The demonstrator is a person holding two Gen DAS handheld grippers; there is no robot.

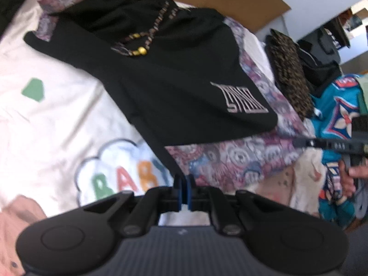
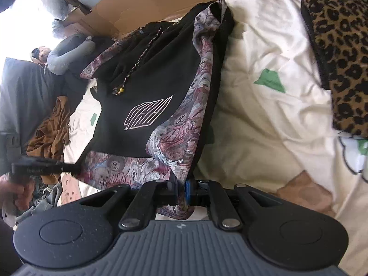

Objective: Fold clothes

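Hoodie (image 1: 174, 87) lengthwise between grippers, hood far end, hem near.

Open cream bedsheet (image 2: 264, 119) right of the hoodie (image 2: 147, 96) allows passage; leopard-print fabric (image 2: 340, 53) blocks the far right, brown garment (image 2: 51, 133) and cardboard (image 2: 161, 2) crowd left and rear

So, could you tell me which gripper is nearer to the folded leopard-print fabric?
Right. The right gripper grips the black hoodie hem beside the leopard-print fabric; the left gripper is across the hoodie from it.
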